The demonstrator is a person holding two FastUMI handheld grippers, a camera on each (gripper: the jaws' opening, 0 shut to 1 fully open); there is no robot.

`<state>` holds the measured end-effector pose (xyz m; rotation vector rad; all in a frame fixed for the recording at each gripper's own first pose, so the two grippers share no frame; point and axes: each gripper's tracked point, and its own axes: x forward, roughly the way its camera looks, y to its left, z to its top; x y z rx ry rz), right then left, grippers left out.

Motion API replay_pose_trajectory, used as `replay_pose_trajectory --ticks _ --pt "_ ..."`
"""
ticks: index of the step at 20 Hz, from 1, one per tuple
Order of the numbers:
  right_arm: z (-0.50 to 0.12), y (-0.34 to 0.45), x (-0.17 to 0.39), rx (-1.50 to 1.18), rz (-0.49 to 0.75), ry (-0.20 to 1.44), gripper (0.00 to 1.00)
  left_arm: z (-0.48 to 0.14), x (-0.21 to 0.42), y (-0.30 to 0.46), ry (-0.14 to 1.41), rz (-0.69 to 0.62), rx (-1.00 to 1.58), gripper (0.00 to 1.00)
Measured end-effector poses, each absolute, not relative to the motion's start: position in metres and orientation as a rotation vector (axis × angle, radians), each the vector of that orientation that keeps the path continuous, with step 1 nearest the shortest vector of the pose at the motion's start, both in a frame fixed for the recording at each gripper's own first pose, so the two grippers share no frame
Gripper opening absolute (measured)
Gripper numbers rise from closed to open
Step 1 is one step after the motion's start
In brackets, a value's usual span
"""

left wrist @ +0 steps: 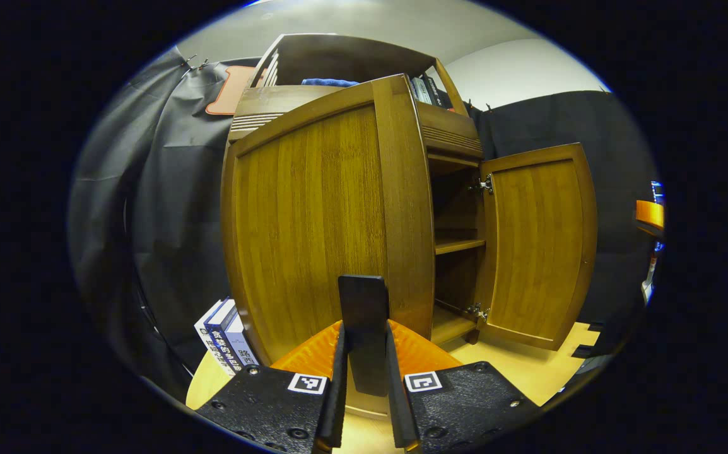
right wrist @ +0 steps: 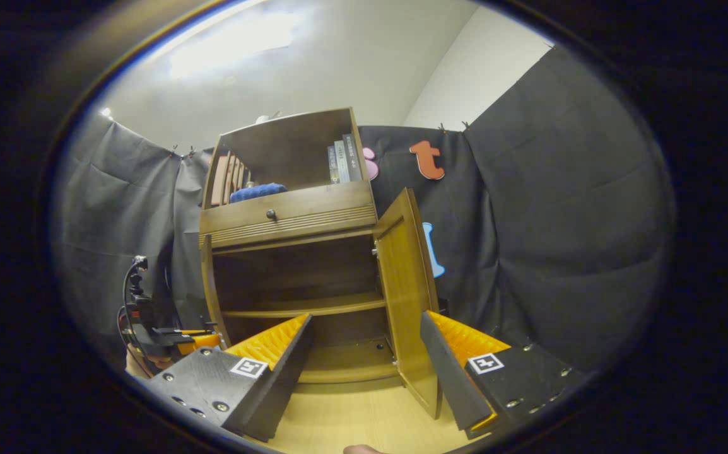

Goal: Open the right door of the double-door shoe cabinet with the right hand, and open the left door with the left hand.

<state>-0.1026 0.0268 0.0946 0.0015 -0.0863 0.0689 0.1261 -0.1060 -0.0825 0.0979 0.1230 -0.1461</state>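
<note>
Both doors already stand swung out. Left gripper [left wrist: 364,353] clamps narrowly on the dark handle [left wrist: 364,302] of the left door [left wrist: 313,221], frame centre. Right gripper [right wrist: 364,362] gapes wide, holding nothing, beside the right door [right wrist: 405,284]. Next, I judge: release the handle and retreat.

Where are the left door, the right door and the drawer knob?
left door [left wrist: 313,233]: left gripper view, centre panel.
right door [right wrist: 402,284]: right gripper view, inner face.
drawer knob [right wrist: 270,215]: right gripper view, knob itself.
</note>
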Motion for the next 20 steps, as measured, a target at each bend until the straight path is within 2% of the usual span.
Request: replay_pose_trajectory --ticks 1,3,5,7,8,11,15,16,17,18,20 --pt "0.092 0.029 -0.101 -0.001 0.068 -0.083 0.99 -0.082 0.127 -0.104 0.119 -0.144 0.103 0.29" --pt "0.088 0.034 -0.1 0.0 0.075 -0.071 0.96 -0.08 0.127 -0.1 0.1 -0.147 0.119 0.32" --pt "0.082 0.041 -0.101 -0.004 0.09 -0.055 0.96 -0.078 0.126 -0.096 0.094 -0.138 0.133 0.29" --pt "0.081 0.051 -0.101 -0.012 0.118 -0.056 0.99 -0.078 0.124 -0.089 0.091 -0.121 0.147 0.32" --pt "0.081 0.056 -0.101 -0.016 0.131 -0.059 0.99 -0.077 0.123 -0.086 0.09 -0.113 0.15 0.29" --pt "0.083 0.062 -0.102 -0.027 0.141 -0.072 0.99 -0.078 0.121 -0.084 0.093 -0.097 0.139 0.31" --pt "0.077 0.072 -0.103 -0.03 0.161 -0.067 0.99 -0.078 0.12 -0.064 0.087 -0.016 0.147 0.28" --pt "0.074 0.074 -0.102 -0.034 0.165 -0.061 0.99 -0.077 0.121 -0.056 0.081 0.014 0.152 0.31" --pt "0.072 0.076 -0.101 -0.038 0.168 -0.056 0.99 -0.077 0.119 -0.052 0.083 0.039 0.152 0.31" --pt "0.071 0.079 -0.099 -0.042 0.17 -0.051 0.99 -0.076 0.116 -0.052 0.081 0.039 0.139 0.21" --pt "0.068 0.084 -0.098 -0.048 0.177 -0.046 0.99 -0.079 0.118 -0.052 0.087 0.045 0.125 0.23"
